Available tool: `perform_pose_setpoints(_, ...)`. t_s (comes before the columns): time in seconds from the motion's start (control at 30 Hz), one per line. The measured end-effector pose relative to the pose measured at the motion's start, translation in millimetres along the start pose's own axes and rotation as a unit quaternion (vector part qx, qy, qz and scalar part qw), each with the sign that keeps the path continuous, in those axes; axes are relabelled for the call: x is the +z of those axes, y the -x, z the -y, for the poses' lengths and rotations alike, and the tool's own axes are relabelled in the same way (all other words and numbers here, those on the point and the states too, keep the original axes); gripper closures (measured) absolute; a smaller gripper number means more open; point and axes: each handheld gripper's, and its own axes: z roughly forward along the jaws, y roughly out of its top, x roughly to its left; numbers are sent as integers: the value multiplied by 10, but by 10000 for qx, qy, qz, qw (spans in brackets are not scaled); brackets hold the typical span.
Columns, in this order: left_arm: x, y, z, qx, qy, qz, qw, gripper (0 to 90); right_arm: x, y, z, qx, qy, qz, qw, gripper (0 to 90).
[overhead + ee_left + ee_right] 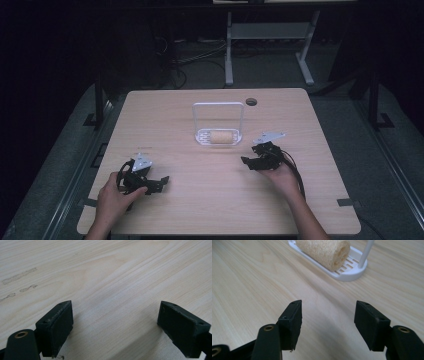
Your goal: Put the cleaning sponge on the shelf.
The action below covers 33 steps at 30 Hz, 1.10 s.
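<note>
A rectangular, pale wood-grain laminate table [220, 200] with rounded corners and a small round cable hole [251, 102] near its far edge at 1 o'clock is shown from above. Just past the centre, toward 12 o'clock, a white plastic slotted oval tray [202, 138] with a tall white wire-frame handle [219, 105] is set; a tan, coarse-textured cylindrical loofah sponge [222, 137] lies on its side in it. In the right gripper view the sponge's [324, 251] far end and the tray's [347, 273] far rim are cut off by the top edge. The black left gripper [161, 182], held at 8 o'clock, is seen with its blocky jaws spread wide over bare wood [112, 277] marked by faint smudges. The black right gripper [248, 161], at 4 o'clock, is likewise held with jaws parted, aimed at the tray and well apart from it. Open tabletop is left between the two grippers. The dark surrounding floor is hard to make out.
</note>
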Motion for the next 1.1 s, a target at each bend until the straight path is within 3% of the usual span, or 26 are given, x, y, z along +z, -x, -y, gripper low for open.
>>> perform_pose_setpoints(0.47,0,0,0,1,0,-1,10000,127,-225,-10,269,115,54,85,9999,350)
perform_pose_setpoints(1.1,0,-1,0,4,-1,-1,10000,127,-571,53,723,511,75,326,9981,191)
